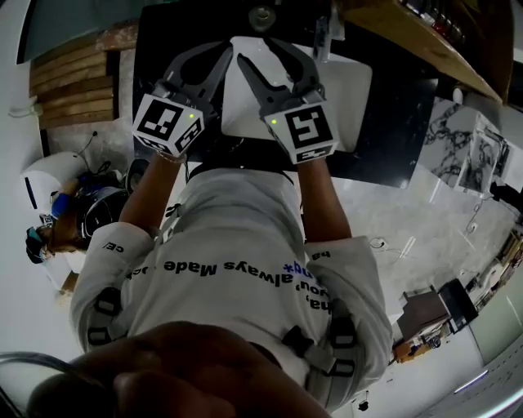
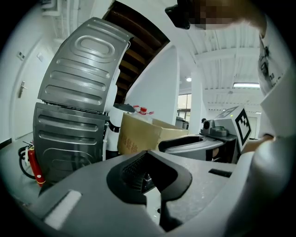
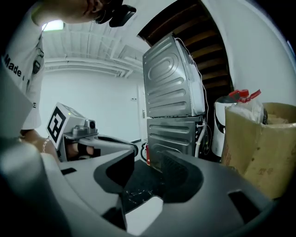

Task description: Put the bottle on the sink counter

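Observation:
No bottle is in either gripper. Red-capped bottles (image 3: 243,95) stick out of a cardboard box (image 3: 259,143); in the left gripper view the bottles (image 2: 141,110) show over the same box (image 2: 138,136). In the head view both grippers are held side by side before the person's chest, above a white sink (image 1: 347,90) set in a dark counter (image 1: 400,106). My left gripper (image 1: 225,51) (image 2: 147,155) has its tips together, with nothing between them. My right gripper (image 1: 255,51) (image 3: 149,155) stands partly open and empty, a gap showing between its tips.
Two stacked steel machines (image 2: 78,115) (image 3: 173,97) stand ahead, with a red fire extinguisher (image 2: 34,164) at their foot. A faucet (image 1: 261,16) sits behind the sink, and a wooden shelf (image 1: 409,33) hangs at the upper right. Wooden slats (image 1: 69,82) lie to the left.

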